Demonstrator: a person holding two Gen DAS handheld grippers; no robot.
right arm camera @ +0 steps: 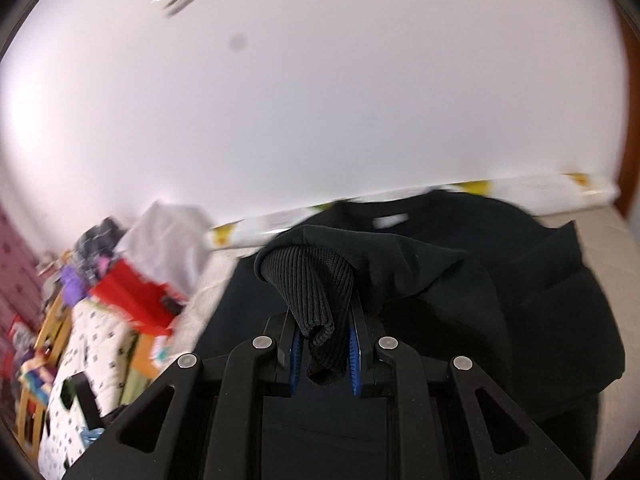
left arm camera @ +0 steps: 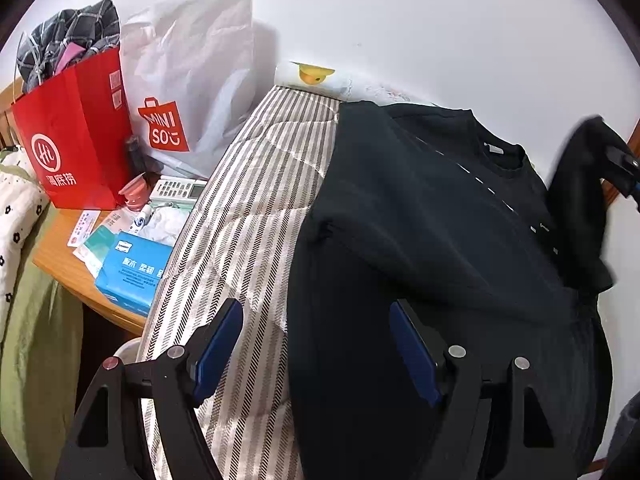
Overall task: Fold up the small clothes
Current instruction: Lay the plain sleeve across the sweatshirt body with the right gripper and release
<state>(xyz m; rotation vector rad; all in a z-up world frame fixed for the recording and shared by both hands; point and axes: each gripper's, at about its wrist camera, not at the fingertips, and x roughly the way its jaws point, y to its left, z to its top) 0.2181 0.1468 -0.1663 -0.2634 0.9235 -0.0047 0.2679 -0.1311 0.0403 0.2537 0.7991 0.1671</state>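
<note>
A black sweatshirt point(left arm camera: 420, 216) lies flat on the striped bedcover point(left arm camera: 248, 216), collar toward the wall. My left gripper point(left arm camera: 316, 320) is open and empty, hovering over the sweatshirt's left edge near the hem. My right gripper point(right arm camera: 324, 320) is shut on the ribbed cuff point(right arm camera: 316, 296) of the right sleeve and holds it lifted above the body of the sweatshirt point(right arm camera: 540, 288). In the left wrist view the raised sleeve point(left arm camera: 576, 208) and the right gripper point(left arm camera: 624, 168) show at the far right.
A wooden bedside table point(left arm camera: 68, 268) at the left holds a red paper bag point(left arm camera: 76, 136), a white Miniso bag point(left arm camera: 188, 76), a remote point(left arm camera: 176, 192) and a blue tissue pack point(left arm camera: 132, 268). A rolled white sheet with yellow print point(right arm camera: 520, 192) lies along the wall.
</note>
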